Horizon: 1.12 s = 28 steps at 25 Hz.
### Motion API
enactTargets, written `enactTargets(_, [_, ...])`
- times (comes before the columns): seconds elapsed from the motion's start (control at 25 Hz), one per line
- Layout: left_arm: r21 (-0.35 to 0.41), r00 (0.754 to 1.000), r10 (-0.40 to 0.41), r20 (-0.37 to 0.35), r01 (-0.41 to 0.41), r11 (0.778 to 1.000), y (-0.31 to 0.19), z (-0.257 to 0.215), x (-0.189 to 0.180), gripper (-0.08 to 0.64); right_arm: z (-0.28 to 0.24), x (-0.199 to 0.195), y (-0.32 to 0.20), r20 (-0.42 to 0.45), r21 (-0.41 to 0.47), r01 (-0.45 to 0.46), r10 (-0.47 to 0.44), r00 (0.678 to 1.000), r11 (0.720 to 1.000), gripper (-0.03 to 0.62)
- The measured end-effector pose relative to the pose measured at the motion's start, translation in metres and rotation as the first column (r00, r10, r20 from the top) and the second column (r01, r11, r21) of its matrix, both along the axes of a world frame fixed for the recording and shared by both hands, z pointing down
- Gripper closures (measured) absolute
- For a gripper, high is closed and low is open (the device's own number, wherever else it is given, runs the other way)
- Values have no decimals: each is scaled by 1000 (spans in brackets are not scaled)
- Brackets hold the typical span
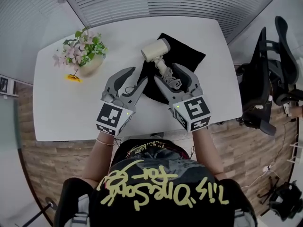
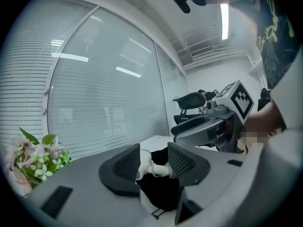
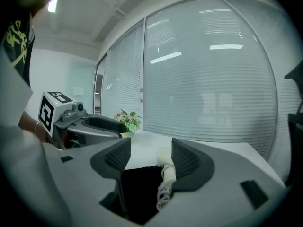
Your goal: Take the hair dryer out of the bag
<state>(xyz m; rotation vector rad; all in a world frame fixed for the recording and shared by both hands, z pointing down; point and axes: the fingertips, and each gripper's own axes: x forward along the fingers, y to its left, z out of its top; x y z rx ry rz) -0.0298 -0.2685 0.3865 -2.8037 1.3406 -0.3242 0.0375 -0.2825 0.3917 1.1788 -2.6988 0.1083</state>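
Hair dryer (image 1: 155, 50) atop black bag (image 1: 189, 56); left gripper (image 1: 137, 76), right gripper (image 1: 166, 73) both parted, empty

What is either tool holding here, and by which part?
Nothing is held. The left tool and right tool both stand open and empty; the hair dryer lies on the black bag.
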Motion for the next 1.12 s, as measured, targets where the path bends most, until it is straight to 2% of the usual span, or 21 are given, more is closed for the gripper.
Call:
enactTargets(0.16, [28,999,10,-44,-9,1000,1,-13,7,391,-14,2,5,21,62,-1,0,1000,998,322])
enactTargets(0.28, [35,997,25,-71,-23,999,4,-18,14,411,-17,6,9,36,72,-6,4,999,997,328])
enactTargets(0.4, [39,996,37,-86,-34,999,6,-19,19,420,-16,9,11,48,70,-18,15,999,997,378])
enactTargets(0.76, [48,994,59,-94,-55,997,12,-22,29,490,-15,14,20,77,59,-18,13,997,998,468])
enactTargets(0.88, [56,991,75,-108,-69,996,14,-24,33,510,-14,18,22,81,41,-27,23,996,999,541])
enactTargets(1.12, [65,990,79,-116,-72,995,16,-26,35,549,-14,22,24,55,40,-38,36,998,998,565])
